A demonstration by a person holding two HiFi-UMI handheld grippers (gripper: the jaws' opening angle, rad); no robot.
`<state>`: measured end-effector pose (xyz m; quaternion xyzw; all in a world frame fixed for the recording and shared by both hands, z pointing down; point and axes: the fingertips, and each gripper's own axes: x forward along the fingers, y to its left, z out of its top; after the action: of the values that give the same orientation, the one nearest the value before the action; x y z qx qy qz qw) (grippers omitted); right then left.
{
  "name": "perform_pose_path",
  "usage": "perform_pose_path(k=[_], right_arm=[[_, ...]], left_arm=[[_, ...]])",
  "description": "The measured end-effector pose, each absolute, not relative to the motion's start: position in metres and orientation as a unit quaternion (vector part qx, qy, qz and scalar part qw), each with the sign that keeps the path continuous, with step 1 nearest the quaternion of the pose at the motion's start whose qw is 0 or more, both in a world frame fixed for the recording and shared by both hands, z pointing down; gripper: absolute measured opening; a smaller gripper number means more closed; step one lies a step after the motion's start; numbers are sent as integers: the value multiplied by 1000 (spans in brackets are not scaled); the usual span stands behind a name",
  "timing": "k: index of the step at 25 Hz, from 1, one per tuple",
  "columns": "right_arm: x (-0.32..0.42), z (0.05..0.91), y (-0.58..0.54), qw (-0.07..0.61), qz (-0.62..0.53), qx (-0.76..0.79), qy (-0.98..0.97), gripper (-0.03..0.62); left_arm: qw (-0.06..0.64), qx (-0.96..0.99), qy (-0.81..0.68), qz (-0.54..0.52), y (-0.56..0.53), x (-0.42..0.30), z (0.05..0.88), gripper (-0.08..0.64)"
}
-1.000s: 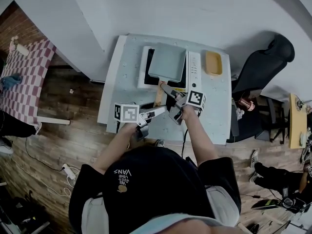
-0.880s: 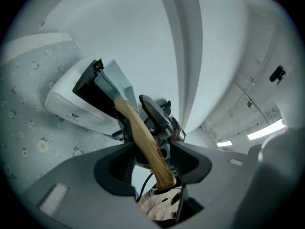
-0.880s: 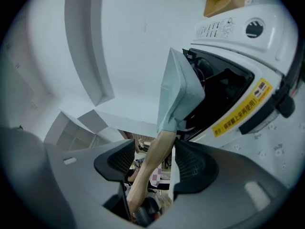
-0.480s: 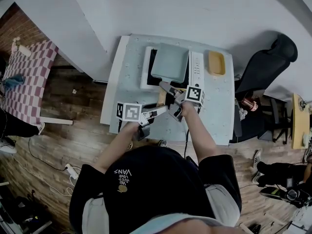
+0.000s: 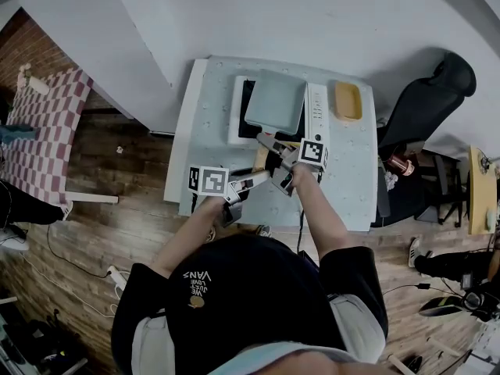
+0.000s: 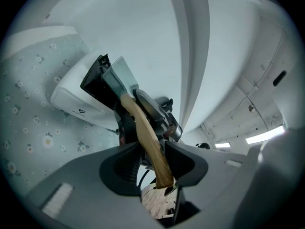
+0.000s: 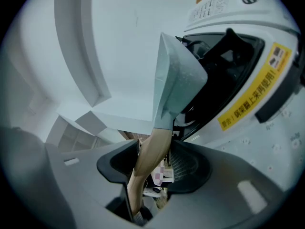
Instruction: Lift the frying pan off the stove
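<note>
My left gripper (image 6: 151, 151) sits at the free end of the wooden handle (image 6: 143, 128). Its jaws are closing with the wood between them, close on both sides, though I judge them not yet clamped. The frying pan (image 5: 275, 101) rests on the stove (image 5: 234, 119), and its handle runs straight back from the pan toward me. That long axis crosses both pairs of my jaws. My right gripper (image 7: 153, 162) is further up the same handle, nearer the pan body. Its jaws are closing too but stand wider, with a gap showing beside the wood. The lift turns on both grips squeezing across that one line, with the right bearing most of the weight.
</note>
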<state>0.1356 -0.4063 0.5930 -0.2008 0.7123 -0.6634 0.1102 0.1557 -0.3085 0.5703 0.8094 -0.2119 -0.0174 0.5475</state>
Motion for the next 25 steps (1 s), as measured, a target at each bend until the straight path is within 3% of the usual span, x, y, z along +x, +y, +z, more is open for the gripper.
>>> perform_pose_path(k=[25], right_arm=[[125, 572, -352, 172, -624, -286, 707, 204]], left_arm=[[511, 847, -143, 28, -255, 118, 553, 153]])
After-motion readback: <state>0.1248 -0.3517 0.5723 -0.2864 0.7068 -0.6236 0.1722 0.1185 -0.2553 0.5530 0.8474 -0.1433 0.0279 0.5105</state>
